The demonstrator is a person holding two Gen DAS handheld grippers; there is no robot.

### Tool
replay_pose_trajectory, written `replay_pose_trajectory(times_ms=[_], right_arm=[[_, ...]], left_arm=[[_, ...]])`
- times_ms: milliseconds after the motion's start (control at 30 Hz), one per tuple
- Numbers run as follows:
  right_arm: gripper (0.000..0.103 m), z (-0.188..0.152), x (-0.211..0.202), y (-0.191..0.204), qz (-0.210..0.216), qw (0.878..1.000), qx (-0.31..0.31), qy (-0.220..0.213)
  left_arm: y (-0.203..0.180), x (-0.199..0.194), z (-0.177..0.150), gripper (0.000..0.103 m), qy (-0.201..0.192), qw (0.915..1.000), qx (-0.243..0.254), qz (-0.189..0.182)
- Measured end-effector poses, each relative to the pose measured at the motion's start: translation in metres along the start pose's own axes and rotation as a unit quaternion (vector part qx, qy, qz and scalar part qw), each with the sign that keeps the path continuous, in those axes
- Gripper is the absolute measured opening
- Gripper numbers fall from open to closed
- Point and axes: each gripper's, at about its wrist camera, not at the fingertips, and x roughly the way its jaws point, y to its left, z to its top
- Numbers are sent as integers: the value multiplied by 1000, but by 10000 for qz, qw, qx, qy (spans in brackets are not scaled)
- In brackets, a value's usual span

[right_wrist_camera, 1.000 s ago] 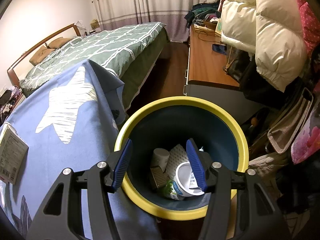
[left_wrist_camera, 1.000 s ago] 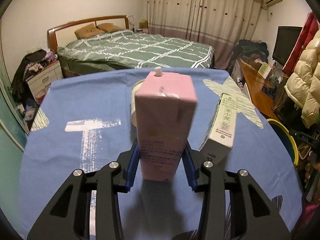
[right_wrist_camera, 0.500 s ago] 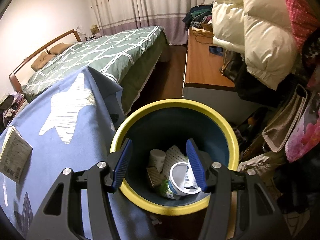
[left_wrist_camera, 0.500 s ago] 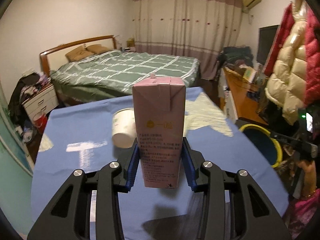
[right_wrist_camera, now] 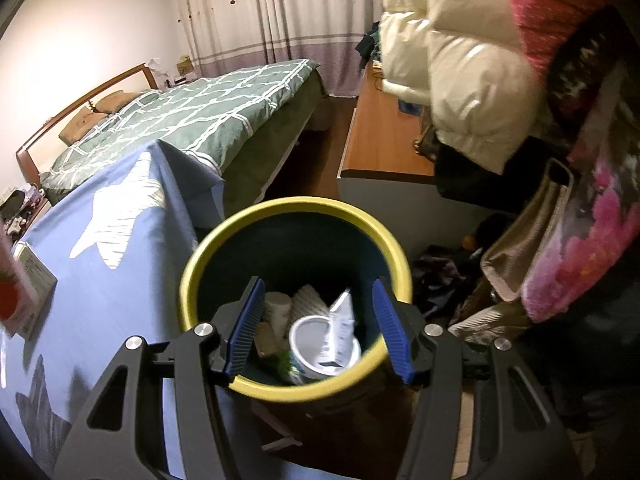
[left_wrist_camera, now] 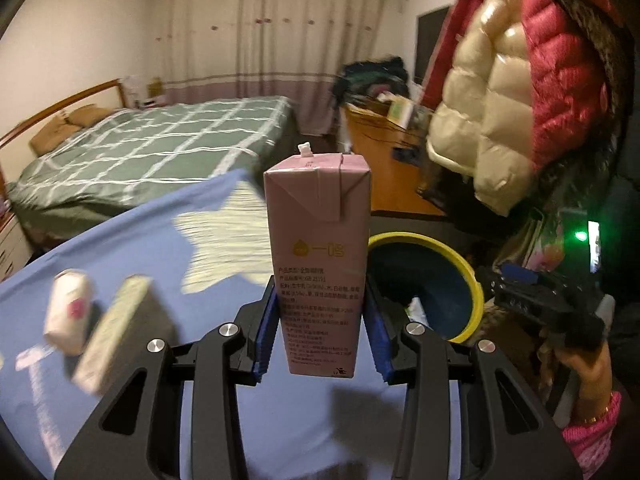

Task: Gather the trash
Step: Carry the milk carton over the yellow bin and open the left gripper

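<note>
- The left gripper (left_wrist_camera: 320,336) clamps a pink drink carton (left_wrist_camera: 318,264) upright between its blue ribbed pads, gripping the lower half; the carton hangs in the air above the blue star-print tablecloth (left_wrist_camera: 168,248), short of the bin.
- The right gripper (right_wrist_camera: 320,324) hovers over the yellow-rimmed bin (right_wrist_camera: 236,224), its jaws spread wide with nothing between them; a paper cup (right_wrist_camera: 276,304), a white tub (right_wrist_camera: 308,344) and a slim white packet (right_wrist_camera: 340,328) lie in the bin below.
- From the left wrist view the same bin (left_wrist_camera: 420,238) sits just behind and to the right of the carton, beyond the table edge, with the other handheld gripper (left_wrist_camera: 548,308) near its far rim.
- Still on the cloth at left: a white cup (left_wrist_camera: 68,312) on its side and a pale box (left_wrist_camera: 116,332), both blurred.
- Risk: the carton is smooth, waxy card held only low down; a loose squeeze could let it tip or slide, and a hard one could crush it and push liquid out of the spout, if any remains.
- Risk: a release before the carton is fully over the rim would likely drop it on the cloth or floor; it could also knock the right gripper parked over the opening.
- Shapes: tall box-shaped carton with folded gable flaps; round bin, dark blue inside.
</note>
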Motion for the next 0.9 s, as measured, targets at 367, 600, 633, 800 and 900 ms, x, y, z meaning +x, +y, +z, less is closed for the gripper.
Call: replay_pose_trajectory(times_ms=[367, 600, 633, 800, 900], right_arm=[[54, -3, 4, -46, -38, 9997, 240, 67], [54, -5, 14, -69, -57, 9989, 431, 160], [54, -4, 15, -72, -57, 9988, 454, 167], [54, -4, 17, -76, -65, 9987, 479, 185], [54, -4, 18, -71, -73, 9988, 456, 190]], left_arm=[[-81, 103, 32, 40, 493, 9977, 293, -358], [-114, 149, 33, 41, 712, 9958, 454, -358], [-116, 152, 33, 41, 732, 9956, 476, -326], [-120, 148, 35, 73, 595, 9971, 437, -176], [-111, 125, 35, 73, 382, 9983, 428, -60]])
